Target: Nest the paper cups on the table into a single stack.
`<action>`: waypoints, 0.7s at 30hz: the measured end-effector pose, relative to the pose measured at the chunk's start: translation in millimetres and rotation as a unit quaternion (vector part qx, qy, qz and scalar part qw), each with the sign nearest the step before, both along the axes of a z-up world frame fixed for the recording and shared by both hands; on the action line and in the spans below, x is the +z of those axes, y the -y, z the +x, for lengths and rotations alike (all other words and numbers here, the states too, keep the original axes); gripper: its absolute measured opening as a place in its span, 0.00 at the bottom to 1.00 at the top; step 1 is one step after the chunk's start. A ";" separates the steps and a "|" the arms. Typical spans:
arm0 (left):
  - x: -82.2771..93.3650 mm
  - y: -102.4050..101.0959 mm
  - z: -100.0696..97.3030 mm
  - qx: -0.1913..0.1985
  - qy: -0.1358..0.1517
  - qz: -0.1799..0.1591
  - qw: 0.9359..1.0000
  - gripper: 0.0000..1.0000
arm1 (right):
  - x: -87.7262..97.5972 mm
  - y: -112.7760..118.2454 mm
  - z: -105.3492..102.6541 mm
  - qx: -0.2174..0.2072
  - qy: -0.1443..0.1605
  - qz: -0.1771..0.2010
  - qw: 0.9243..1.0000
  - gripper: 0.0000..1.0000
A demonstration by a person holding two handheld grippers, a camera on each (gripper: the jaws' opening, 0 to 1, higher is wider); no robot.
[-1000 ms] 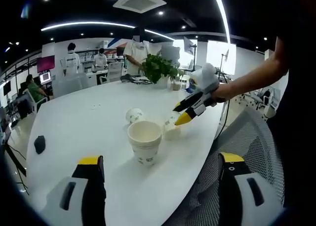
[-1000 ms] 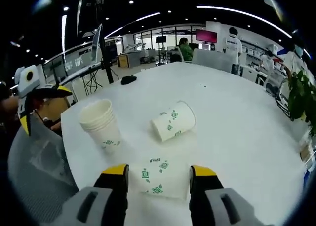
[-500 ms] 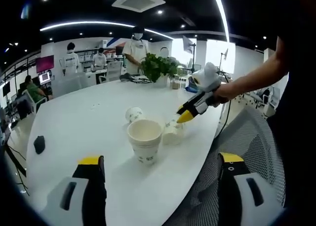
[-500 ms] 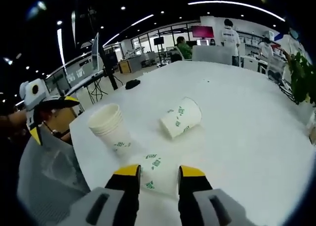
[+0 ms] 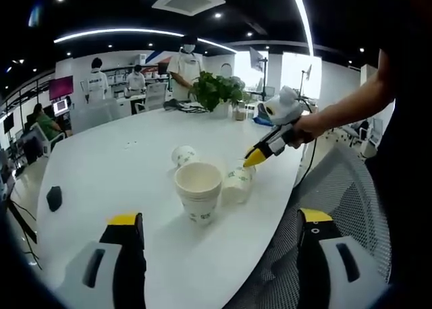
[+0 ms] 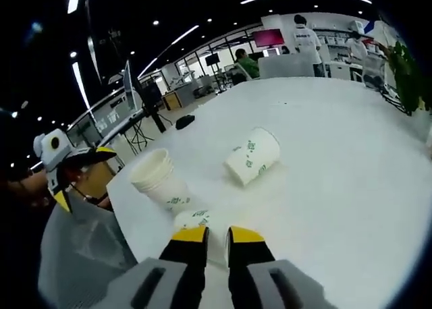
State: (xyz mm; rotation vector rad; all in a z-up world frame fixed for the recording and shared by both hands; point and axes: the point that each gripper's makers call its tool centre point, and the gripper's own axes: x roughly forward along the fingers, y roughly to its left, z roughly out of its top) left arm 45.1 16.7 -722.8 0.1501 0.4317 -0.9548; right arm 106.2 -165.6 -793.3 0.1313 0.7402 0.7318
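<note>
A stack of nested white paper cups stands upright near the table's edge. Right beside it is a single paper cup with green print, with my right gripper shut on it and its jaws close together. Another printed cup lies on its side farther in on the white table. My left gripper hangs open off the table's edge, short of the stack, with nothing between its jaws; it appears in the right gripper view as the left gripper.
A grey mesh chair sits against the table edge. A small black object lies on the table. A potted plant stands at the far end, with people beyond it.
My right gripper's jaws have narrowed onto the single printed cup and tipped it up from lying flat to nearly upright beside the stack. The left gripper has stayed still.
</note>
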 end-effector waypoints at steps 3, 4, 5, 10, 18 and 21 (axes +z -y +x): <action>-0.9 0.2 -0.1 -0.002 -0.001 0.001 1.000 0.93 | 2.0 0.0 -1.4 -0.005 -0.006 0.014 1.000 0.06; -1.0 0.5 -0.2 -0.002 -0.001 0.001 1.000 0.93 | 3.0 -1.1 -2.2 -0.008 -0.009 0.018 1.000 0.05; -1.0 0.8 -0.1 -0.003 -0.001 0.002 1.000 0.93 | 4.1 -1.7 -2.9 -0.012 -0.012 0.022 1.000 0.05; -1.0 2.0 0.7 -0.004 0.000 0.001 1.000 0.93 | 10.4 -8.0 -10.2 -0.015 -0.027 0.048 0.998 0.02; 0.2 0.8 2.3 -0.002 0.002 -0.001 1.000 0.93 | 25.2 -22.7 -13.7 -0.010 -0.032 0.079 0.996 0.00; -0.1 -0.4 2.6 -0.001 0.002 -0.001 1.000 0.93 | 28.4 -28.5 -16.4 0.004 -0.031 0.075 0.997 0.00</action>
